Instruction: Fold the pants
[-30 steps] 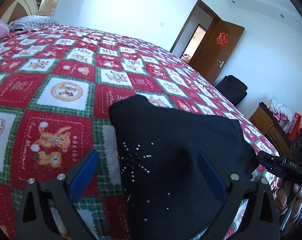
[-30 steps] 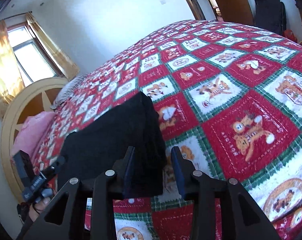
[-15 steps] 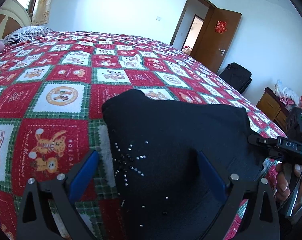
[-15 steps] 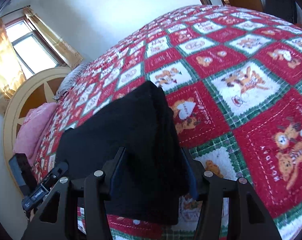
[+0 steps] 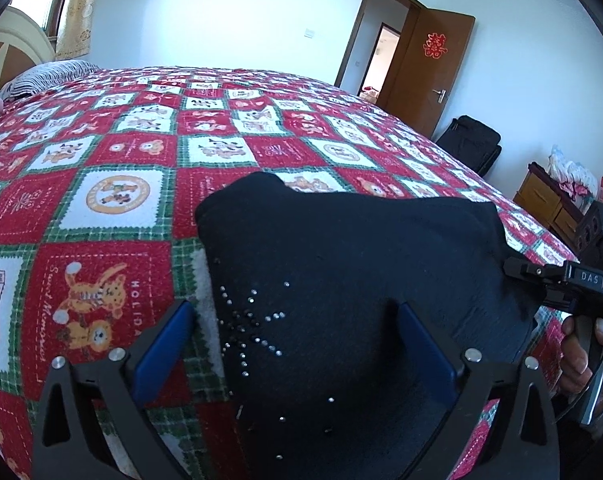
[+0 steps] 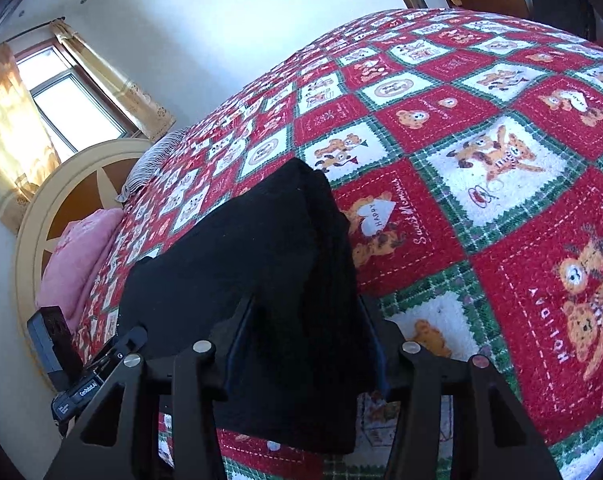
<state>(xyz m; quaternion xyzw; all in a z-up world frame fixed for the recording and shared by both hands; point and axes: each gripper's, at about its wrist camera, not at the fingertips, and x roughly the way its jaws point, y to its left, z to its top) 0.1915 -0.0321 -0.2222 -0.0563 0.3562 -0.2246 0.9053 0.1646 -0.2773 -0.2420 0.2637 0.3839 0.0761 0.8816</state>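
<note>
Slippage threatens: right gripper [image 6: 307,340], jaws just closing, clamps the folded black pants' [image 6: 261,280] thick right edge; left gripper [image 5: 291,344] gapes, so layers could spill.

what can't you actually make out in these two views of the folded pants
- Left wrist view: the near edge of the black pants runs off the bottom of the frame behind the left tool.
- Right wrist view: the black fabric hides most of the blue pads of the right tool, so whether they press on it is unclear.
- Both views: the number of folded layers is lost in the dark cloth.
</note>
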